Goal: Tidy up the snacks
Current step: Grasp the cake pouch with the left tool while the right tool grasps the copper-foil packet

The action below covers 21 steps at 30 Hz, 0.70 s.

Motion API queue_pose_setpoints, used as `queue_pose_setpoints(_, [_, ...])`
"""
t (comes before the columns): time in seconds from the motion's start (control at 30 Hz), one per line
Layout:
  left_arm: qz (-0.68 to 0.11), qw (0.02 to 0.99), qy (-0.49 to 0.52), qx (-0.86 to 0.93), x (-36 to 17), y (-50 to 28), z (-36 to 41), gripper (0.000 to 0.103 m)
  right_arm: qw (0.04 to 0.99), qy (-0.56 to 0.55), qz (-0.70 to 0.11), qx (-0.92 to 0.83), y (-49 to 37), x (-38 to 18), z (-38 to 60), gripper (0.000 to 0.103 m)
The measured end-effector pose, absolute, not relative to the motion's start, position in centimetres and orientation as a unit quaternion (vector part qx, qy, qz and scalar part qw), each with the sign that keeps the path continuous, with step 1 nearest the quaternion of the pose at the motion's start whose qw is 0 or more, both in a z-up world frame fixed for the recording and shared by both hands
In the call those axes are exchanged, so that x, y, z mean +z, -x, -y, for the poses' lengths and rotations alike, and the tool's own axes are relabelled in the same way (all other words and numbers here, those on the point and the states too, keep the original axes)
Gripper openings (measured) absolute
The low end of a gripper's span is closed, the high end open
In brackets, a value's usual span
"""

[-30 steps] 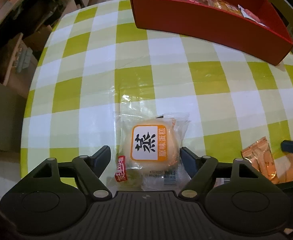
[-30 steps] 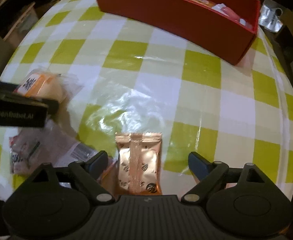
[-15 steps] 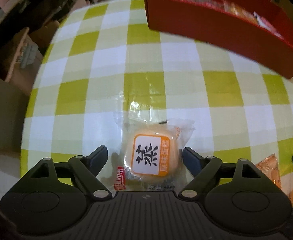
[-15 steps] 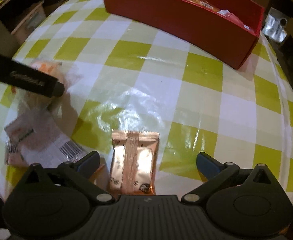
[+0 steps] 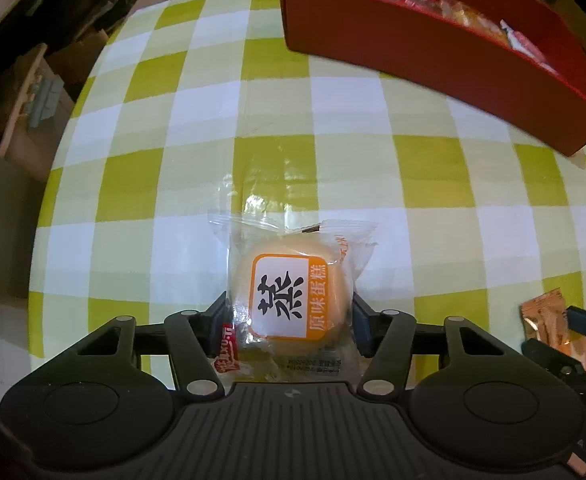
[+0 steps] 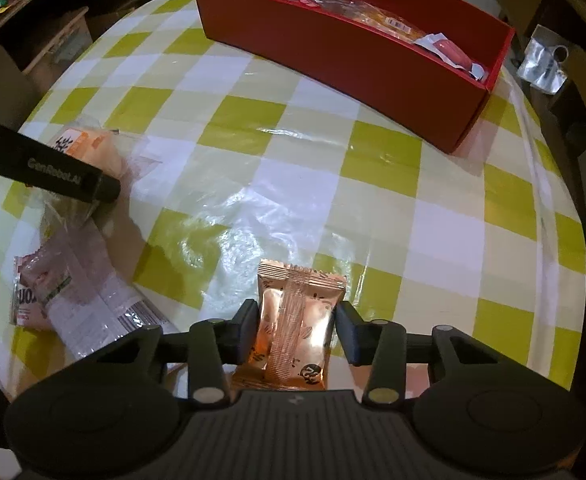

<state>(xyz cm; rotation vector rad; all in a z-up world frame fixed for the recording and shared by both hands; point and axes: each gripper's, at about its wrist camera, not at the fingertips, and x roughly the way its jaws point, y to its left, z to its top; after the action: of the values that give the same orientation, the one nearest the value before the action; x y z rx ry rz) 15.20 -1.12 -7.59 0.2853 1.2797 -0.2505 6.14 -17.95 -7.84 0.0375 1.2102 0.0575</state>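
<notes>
My left gripper (image 5: 291, 322) is shut on a clear-wrapped round cake with an orange label (image 5: 293, 298), lifted slightly off the green-and-white checked table (image 5: 197, 168). My right gripper (image 6: 296, 328) is shut on a copper foil snack packet (image 6: 297, 326), which stands upright between the jaws. The red box (image 5: 433, 56) with several snacks inside stands at the far side of the table; it also shows in the right wrist view (image 6: 357, 64). The left gripper's finger (image 6: 45, 170) and the cake (image 6: 89, 150) show at the left of the right wrist view.
A pink-and-white snack packet (image 6: 81, 304) lies on the table left of my right gripper. The table edge curves close at left and right, with shelves and cardboard boxes (image 5: 33, 84) beyond. A foil bag (image 6: 543, 66) lies off the table at the far right.
Both grippers have closed from open onto their snacks. The left one has tilted up with the cake; the right one has lifted the foil packet.
</notes>
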Motion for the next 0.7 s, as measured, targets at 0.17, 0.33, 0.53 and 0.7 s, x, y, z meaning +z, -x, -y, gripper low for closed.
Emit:
queue_pose_setpoints(0.17, [-0.589,0.789,-0.130,-0.121,-7.2,-15.0,1.2,0.065,0.820,-0.043,-0.570,0.039,-6.5,-7.8,18.3,0.051])
queue_pose_setpoints(0.33, [-0.591,0.787,-0.132,-0.119,-7.4,-15.0,1.1,0.065,0.820,-0.041,-0.570,0.037,-6.6,-7.7,18.1,0.052])
queue_pose_setpoints(0.53, [-0.595,0.780,-0.152,-0.116,-8.4,-15.0,1.5,0.071,0.819,-0.015,-0.572,0.049,-6.4,-7.9,17.2,0.063])
queue_pose_setpoints(0.7, [-0.590,0.782,-0.170,-0.108,-8.8,-15.0,1.9,0.084,0.818,0.054,-0.569,0.060,-5.7,-7.9,14.8,0.050])
